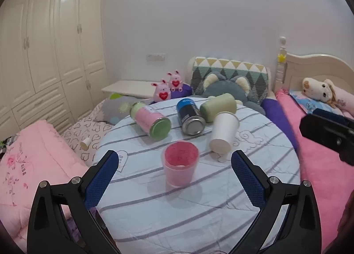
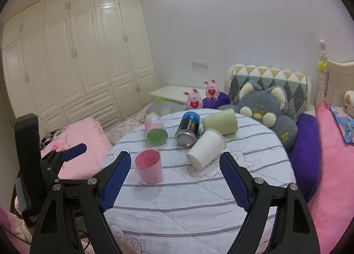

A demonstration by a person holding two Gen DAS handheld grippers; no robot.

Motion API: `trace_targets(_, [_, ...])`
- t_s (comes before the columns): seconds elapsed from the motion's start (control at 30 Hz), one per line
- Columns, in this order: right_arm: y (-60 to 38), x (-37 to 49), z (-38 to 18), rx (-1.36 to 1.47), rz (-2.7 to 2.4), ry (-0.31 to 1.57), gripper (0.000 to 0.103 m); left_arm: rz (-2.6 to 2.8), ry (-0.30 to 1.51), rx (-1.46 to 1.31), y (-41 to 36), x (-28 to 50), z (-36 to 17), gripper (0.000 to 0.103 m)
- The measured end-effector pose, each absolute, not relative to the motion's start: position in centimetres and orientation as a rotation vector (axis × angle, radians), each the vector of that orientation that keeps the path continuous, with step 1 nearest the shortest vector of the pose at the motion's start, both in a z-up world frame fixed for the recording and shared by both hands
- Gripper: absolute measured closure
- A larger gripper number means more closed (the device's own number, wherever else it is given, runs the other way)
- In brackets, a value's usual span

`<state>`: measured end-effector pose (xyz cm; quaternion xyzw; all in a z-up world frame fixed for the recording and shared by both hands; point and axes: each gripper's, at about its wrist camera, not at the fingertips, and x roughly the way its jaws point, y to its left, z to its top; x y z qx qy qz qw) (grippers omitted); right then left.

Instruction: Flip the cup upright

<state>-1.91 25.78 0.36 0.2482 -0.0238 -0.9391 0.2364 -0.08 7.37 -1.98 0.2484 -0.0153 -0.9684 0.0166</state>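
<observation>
Both tongs (image 1: 174,165) (image 2: 174,165) gape, empty; pink cup (image 1: 180,163) upright between the left's fingers, apart.

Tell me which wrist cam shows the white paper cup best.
Right wrist view. The white paper cup lies on its side on the striped cloth, centered between that gripper's open fingers, base toward the lens, rim pointing away. The left wrist view shows it too, unobstructed, but off to the right of center, beyond the upright pink cup.
</observation>
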Motion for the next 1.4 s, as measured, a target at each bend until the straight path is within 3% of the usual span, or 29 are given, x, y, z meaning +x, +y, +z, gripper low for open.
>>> trace_targets(0.53, [26.4,1.0,0.8,0.492,-2.606,-0.026,0.019,-3.030,-0.012,0.576,8.5,3.5,-0.1,0.000])
trace_targets(1.4, [27.0,1.3,0.3,0.493,-2.620,-0.059,0.019,-3.044,-0.036,0.513,9.4,4.9,0.7,0.000])
